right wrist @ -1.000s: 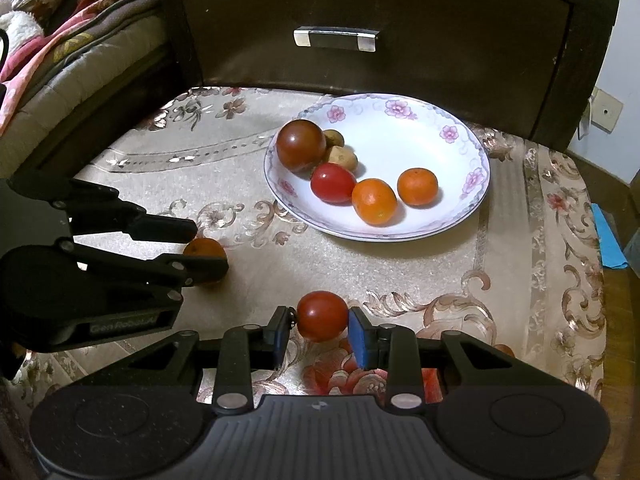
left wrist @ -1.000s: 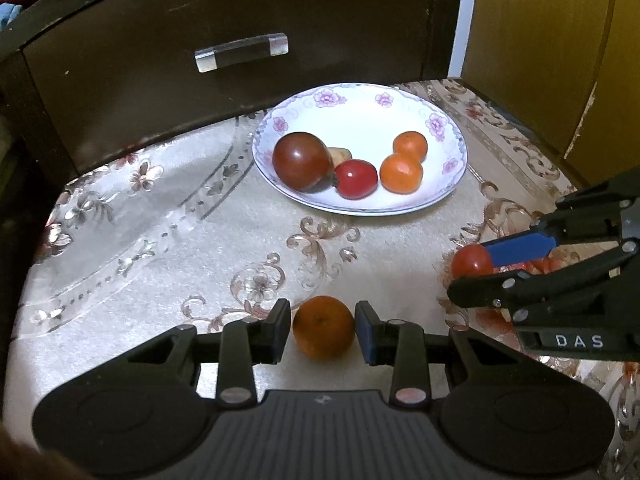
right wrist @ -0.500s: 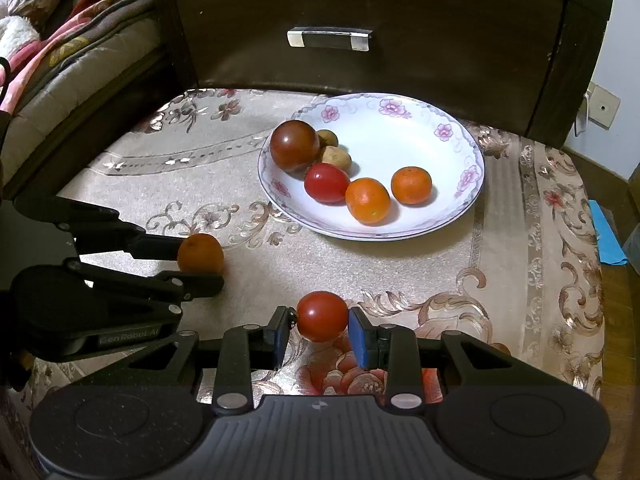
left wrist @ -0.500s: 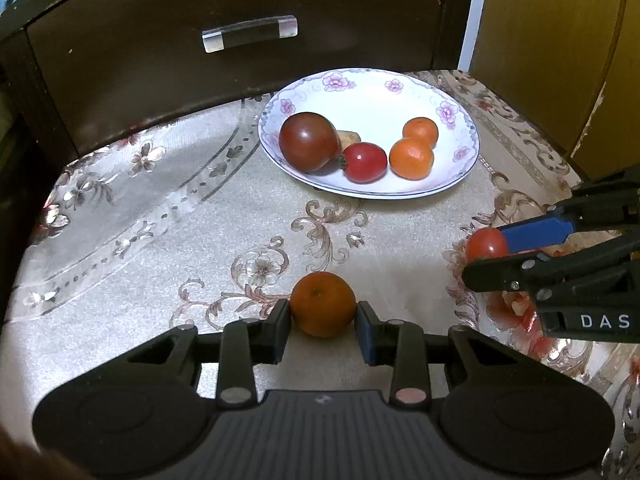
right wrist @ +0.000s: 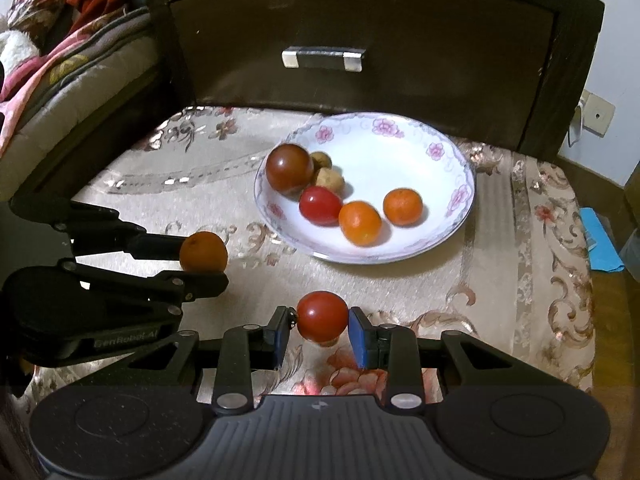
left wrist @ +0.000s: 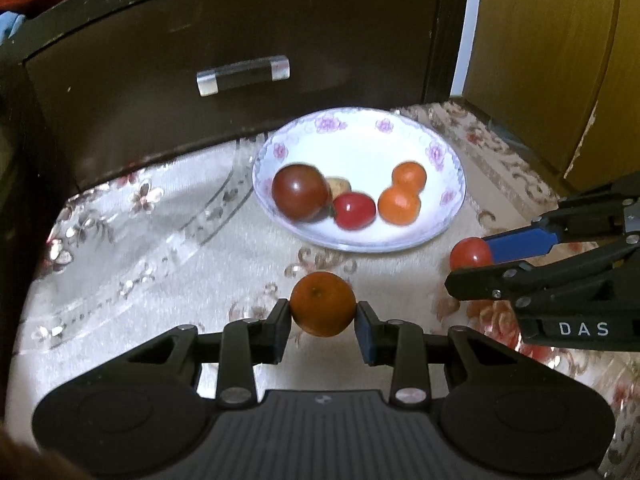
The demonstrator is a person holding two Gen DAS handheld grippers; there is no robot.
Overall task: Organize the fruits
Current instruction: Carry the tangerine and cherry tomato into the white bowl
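Observation:
My left gripper (left wrist: 323, 322) is shut on an orange mandarin (left wrist: 322, 303), held off the patterned cloth (left wrist: 160, 248); the right wrist view shows that mandarin (right wrist: 203, 251) at the left. My right gripper (right wrist: 320, 330) is shut on a red tomato (right wrist: 322, 315), seen at the right of the left wrist view as the tomato (left wrist: 469, 253). Beyond both stands a white flowered plate (right wrist: 400, 140) holding a big dark tomato (right wrist: 289, 168), a small red tomato (right wrist: 320, 205), two mandarins (right wrist: 359, 222) and two small brown fruits (right wrist: 329, 179).
A dark wooden drawer front (right wrist: 360, 20) with a metal handle (right wrist: 323, 59) rises right behind the plate. Bedding (right wrist: 60, 52) lies at the left, a blue sheet (right wrist: 602, 240) on the floor at the right, a wooden cabinet (left wrist: 560, 60) beyond.
Both grippers have lifted their fruit off the cloth and carried it a little toward the plate. The grips have not changed.

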